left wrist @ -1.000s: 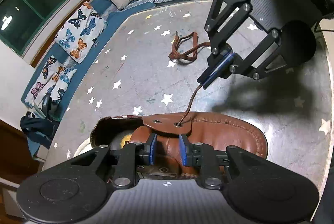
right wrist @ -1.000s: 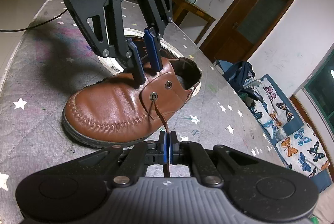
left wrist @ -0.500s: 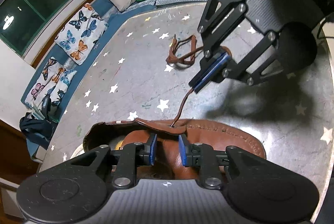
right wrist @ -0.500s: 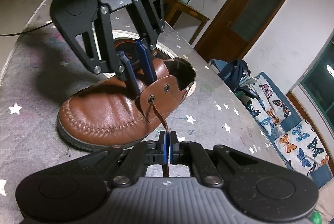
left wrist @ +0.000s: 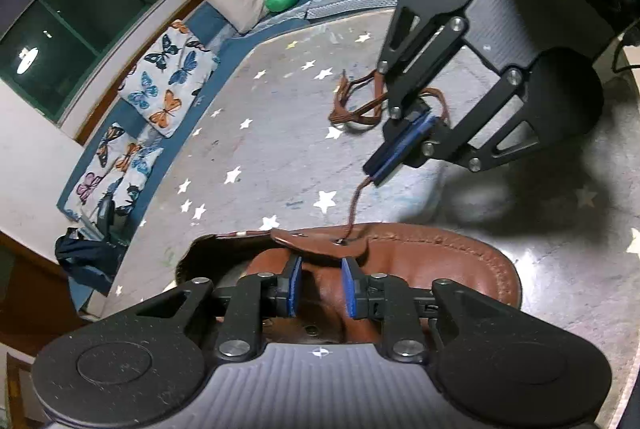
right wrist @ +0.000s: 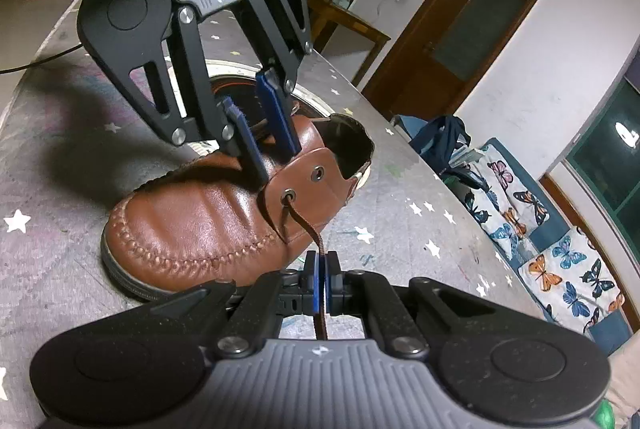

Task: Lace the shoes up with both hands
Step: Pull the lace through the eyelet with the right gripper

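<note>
The right gripper [right wrist: 321, 283] pinches the brown lace [right wrist: 304, 225] drawn through an eyelet [right wrist: 287, 195]; the left gripper [left wrist: 319, 287] (partly parted) straddles the tabled loafer's [right wrist: 200, 225] tongue. Next: pulling slack through.

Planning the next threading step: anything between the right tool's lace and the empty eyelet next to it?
Nothing visible. The right tool pinches the lace coming out of one eyelet; the free eyelet on the shoe flap is uncovered. The left tool sits behind the flap.
</note>
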A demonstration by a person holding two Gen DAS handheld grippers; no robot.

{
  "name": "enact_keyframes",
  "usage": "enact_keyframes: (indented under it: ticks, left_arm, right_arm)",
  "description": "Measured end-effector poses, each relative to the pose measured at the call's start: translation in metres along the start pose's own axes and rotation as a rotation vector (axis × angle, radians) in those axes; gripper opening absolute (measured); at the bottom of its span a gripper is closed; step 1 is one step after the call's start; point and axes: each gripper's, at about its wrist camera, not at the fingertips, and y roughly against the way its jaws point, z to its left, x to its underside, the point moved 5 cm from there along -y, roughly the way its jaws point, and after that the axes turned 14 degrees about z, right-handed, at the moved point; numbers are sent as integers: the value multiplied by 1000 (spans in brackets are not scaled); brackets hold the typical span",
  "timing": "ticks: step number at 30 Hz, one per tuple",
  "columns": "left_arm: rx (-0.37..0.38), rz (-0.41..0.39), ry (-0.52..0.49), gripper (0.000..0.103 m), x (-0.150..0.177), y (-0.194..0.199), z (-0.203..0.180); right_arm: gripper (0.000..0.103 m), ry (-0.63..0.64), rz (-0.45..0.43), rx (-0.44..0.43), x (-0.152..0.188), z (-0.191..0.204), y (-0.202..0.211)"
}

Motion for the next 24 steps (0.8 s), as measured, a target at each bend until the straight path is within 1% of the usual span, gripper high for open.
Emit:
enact_keyframes:
  ticks: [3,4,5,11,18,21,22,24]
  left_arm:
    - [-23,1,-23,22,-2,-2,-5]
    - [-27,1,-29,19,-3,-2,-7]
    - [-29,0,-31,18,-3,-3,-8]
    - [-48,-4,-40,18,-9,-7,-9]
    - [-53,-4,-47,18,-13,-13,-11]
    - [-58,-7,-45,10,-13,-14,-15]
    - [-67,-8,-45,7,-13,-14,-17]
    - [-90,-10,-36,4,-12,-15,-21]
  right_arm:
    - [2,-1,3,6,0,2,0]
    - [2,-2,4,8,0,2,0]
    - [2,-3,4,10,0,2,1]
    - [2,-19,-1,24,1,0,3]
    - [2,-25,-5,16,2,0,1]
    - [3,-29,-10,12,2,1,0]
    - [3,-34,-12,10,1,0,-1]
    - [3,-45,-15,6,1,0,-2]
